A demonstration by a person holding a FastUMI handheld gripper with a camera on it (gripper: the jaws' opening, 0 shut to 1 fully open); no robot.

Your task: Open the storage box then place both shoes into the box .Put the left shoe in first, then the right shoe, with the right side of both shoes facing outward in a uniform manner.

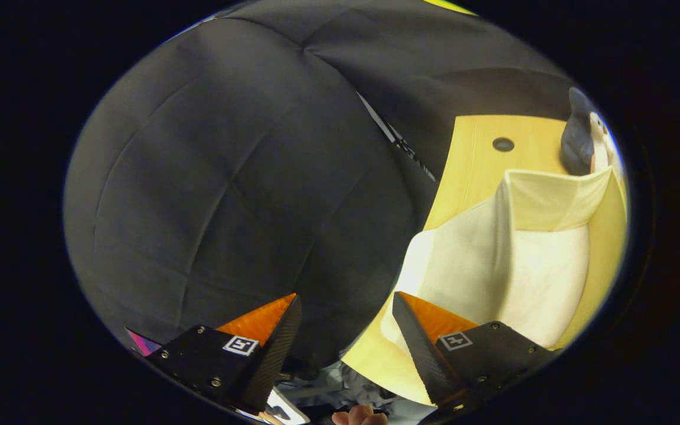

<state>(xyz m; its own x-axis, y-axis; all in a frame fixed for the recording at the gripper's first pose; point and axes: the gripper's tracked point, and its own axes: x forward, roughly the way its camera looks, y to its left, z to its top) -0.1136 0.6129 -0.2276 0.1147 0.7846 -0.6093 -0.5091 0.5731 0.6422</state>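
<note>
Tongs: my tongs point(346, 307) are spread wide apart, both fingers bare, nothing pressed between them.
Aim: I'm tilted hard here, pointing mostly at the dark creased cloth wall point(228, 177) that rises beyond the counter's edge.
Storage box: the pale box point(511, 260) sits on the counter, off beyond my right finger point(419, 339), clear of the gap between the fingers; that finger's tip overlaps the box's near side in view, and I cannot tell whether it touches.
Box flap: a cream flap point(552, 198) stands up along the box's far side.
Counter: yellow wood point(473, 165), with a small dark round hole point(503, 144) set near its far edge, beyond the box.
Shoe: a dark shape with a white part point(579, 141) at the counter's far corner past the box, likely a shoe, too cut off to be sure.
Hand: fingertips point(360, 416) just peek in behind the tongs.
</note>
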